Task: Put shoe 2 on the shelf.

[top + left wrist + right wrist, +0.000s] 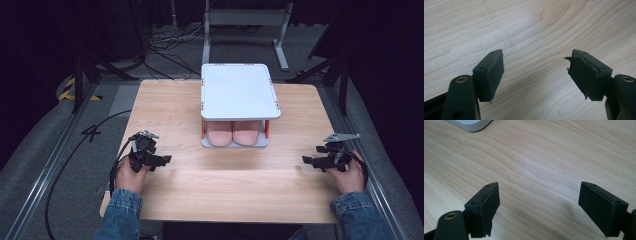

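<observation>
My left gripper point(161, 161) sat low over the wooden table point(225, 180), jaws spread wide with nothing between them. Ahead and to its right stood the white two-tier rack point(239, 90), the pink slippers point(233, 133) on its lower shelf. Right of the rack, well apart, my right gripper point(309, 161) gaped empty too.

Wooden table point(225, 175); white 2-tier rack point(238, 90) at far middle.

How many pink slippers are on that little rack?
2: left slipper and right slipper lie side by side on the lower shelf of the white rack; its top may hide more behind.
</observation>
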